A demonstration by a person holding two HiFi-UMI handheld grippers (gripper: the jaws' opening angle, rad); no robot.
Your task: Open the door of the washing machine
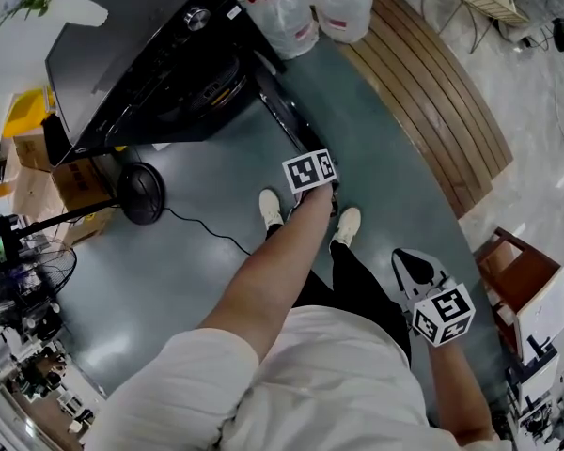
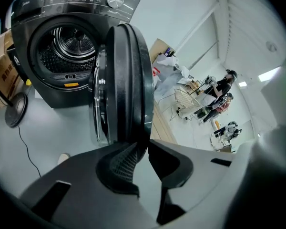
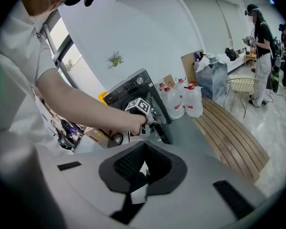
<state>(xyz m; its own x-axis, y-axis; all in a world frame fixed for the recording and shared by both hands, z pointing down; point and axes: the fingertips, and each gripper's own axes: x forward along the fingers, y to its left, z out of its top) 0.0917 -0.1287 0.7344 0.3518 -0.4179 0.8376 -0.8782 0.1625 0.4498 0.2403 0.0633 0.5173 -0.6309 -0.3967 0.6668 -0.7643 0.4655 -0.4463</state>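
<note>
The black front-loading washing machine (image 1: 132, 54) stands at the upper left, and its drum (image 2: 69, 44) shows through the round opening. Its door (image 2: 126, 75) is swung wide open and I see it edge-on; from the head view it is a dark strip (image 1: 280, 106) reaching towards me. My left gripper (image 2: 143, 144) is shut on the door's outer rim, under its marker cube (image 1: 310, 170). My right gripper (image 1: 406, 261) hangs low at my right side, away from the machine. Its pads (image 3: 129, 165) meet with nothing between them, and its view shows my left arm stretched to the door.
Water jugs (image 1: 310, 7) stand right of the machine beside a curved wooden bench (image 1: 432, 92). A fan base (image 1: 141, 194) with its cable and cardboard boxes (image 1: 70, 177) lie left. A wooden stool (image 1: 517, 271) is at my right. People (image 2: 219, 94) stand far off.
</note>
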